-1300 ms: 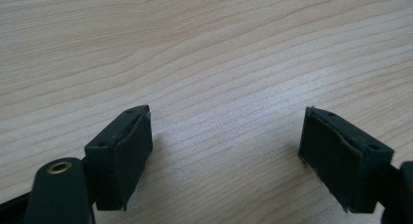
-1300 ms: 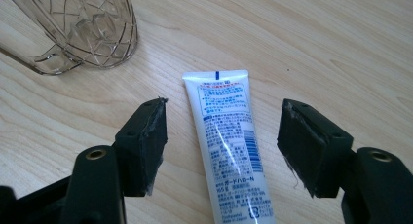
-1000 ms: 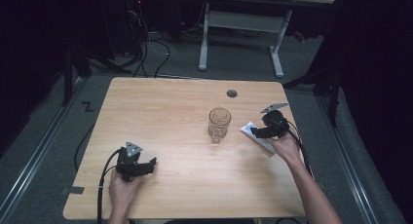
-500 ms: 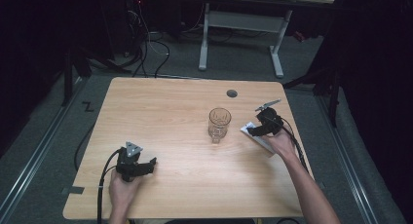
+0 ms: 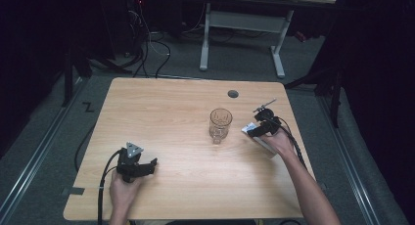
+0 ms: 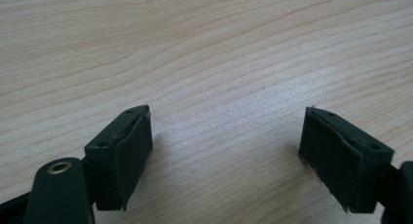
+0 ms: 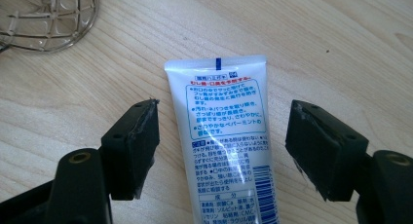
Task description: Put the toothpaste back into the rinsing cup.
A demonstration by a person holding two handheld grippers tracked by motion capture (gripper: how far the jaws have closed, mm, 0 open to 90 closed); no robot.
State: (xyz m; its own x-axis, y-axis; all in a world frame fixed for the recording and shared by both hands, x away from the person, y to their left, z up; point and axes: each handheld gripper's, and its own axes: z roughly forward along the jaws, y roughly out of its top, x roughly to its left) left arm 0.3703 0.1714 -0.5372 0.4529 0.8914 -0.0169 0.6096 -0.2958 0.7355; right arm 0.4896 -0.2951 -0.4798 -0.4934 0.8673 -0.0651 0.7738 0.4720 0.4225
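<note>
A white toothpaste tube (image 7: 223, 112) with blue and red print lies flat on the wooden table (image 5: 166, 112), right of a see-through wire-mesh cup (image 5: 220, 124). My right gripper (image 7: 221, 146) hovers low over the tube with one jaw on each side and a gap on both; its jaws have just been opening and neither pad touches the tube. In the high view the right gripper (image 5: 255, 131) covers part of the tube (image 5: 266, 147). The cup's rim (image 7: 46, 14) shows at the upper left of the right gripper view. My left gripper (image 5: 149, 165) rests open at the front left, over bare wood (image 6: 226, 156).
A small round cable hole (image 5: 233, 94) sits near the table's far edge. Beyond the table stand a white desk frame (image 5: 205, 39) and floor cables (image 5: 151, 44). Bare wood lies between the two hands.
My right hand has moved a little left and down over the tube, and its jaws stand slightly wider. The left hand and the cup have not moved.
</note>
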